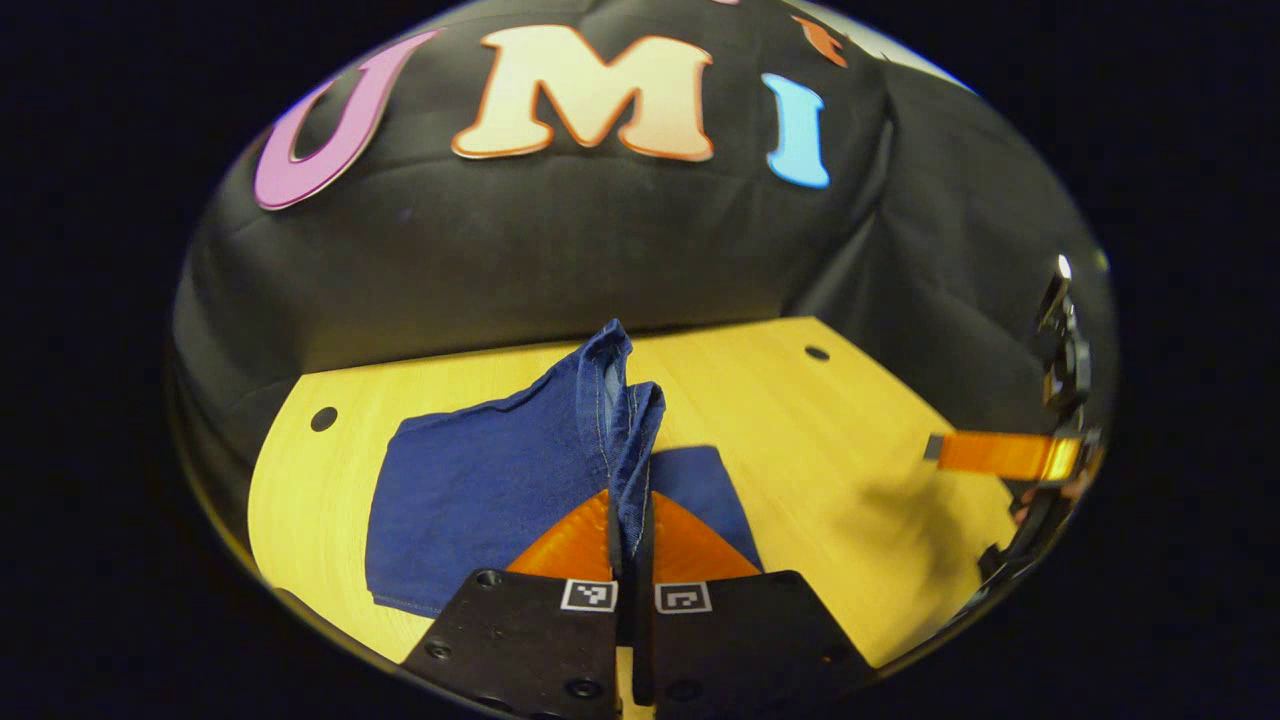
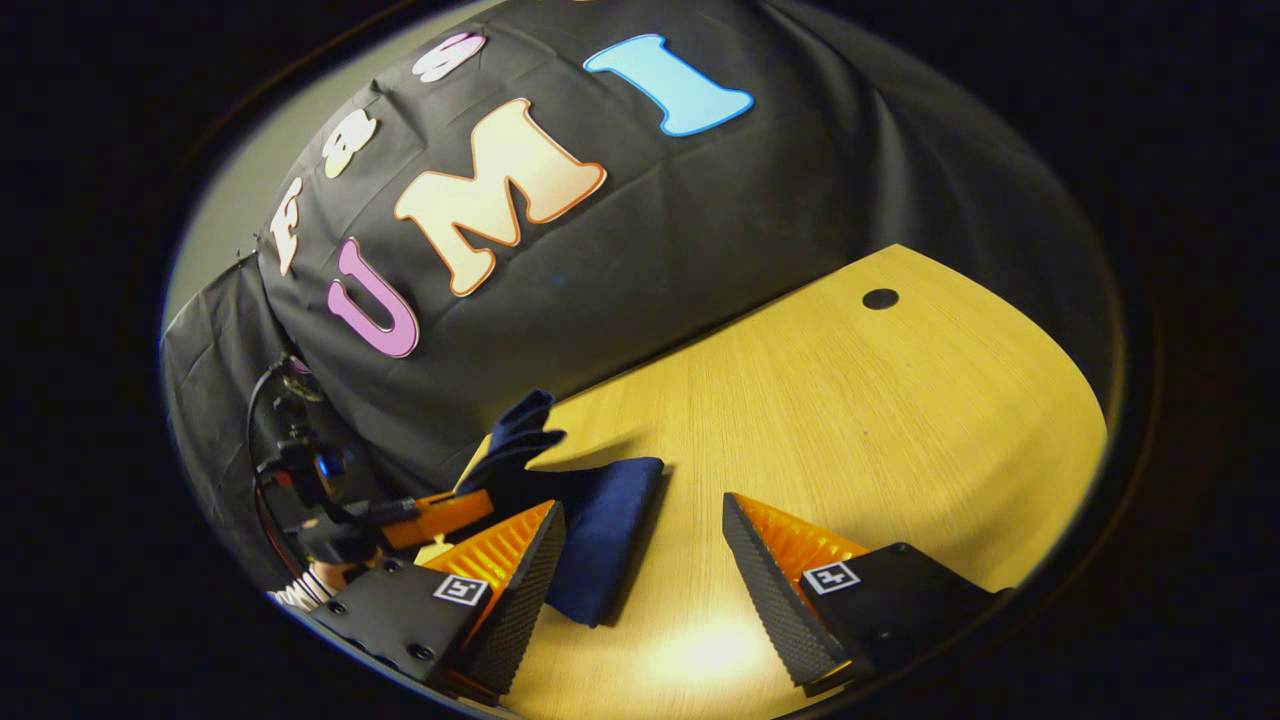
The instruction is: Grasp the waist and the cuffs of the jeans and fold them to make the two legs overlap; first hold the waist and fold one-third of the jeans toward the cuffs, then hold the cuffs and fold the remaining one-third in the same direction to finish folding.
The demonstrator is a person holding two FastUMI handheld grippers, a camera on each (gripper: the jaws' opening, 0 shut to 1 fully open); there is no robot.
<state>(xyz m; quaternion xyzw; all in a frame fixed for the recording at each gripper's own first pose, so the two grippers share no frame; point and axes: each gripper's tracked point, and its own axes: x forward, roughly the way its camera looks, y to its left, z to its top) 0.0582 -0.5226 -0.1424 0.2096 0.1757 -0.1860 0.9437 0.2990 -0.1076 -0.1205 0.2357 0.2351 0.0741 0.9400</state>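
Dark blue jeans [image 1: 480, 490] lie partly folded on the wooden table [image 1: 800, 420]. In the left gripper view my left gripper [image 1: 630, 540] is shut on an end of the jeans, which stands up as a raised flap [image 1: 615, 400] between its fingers. In the right gripper view my right gripper [image 2: 640, 550] hovers open over bare table, nothing between its fingers. The folded jeans [image 2: 600, 540] lie just behind its left finger, with the lifted flap [image 2: 520, 425] above them. The left gripper [image 2: 440, 520] shows at the left of that view, holding the cloth. The right gripper [image 1: 1000, 455] appears at the right edge of the left gripper view.
The table has small round holes [image 1: 323, 418] [image 2: 880, 298] near its back corners. The black cloth wall [image 1: 600, 240] stands close behind the table's far edge. Bare wood stretches to the right of the jeans.
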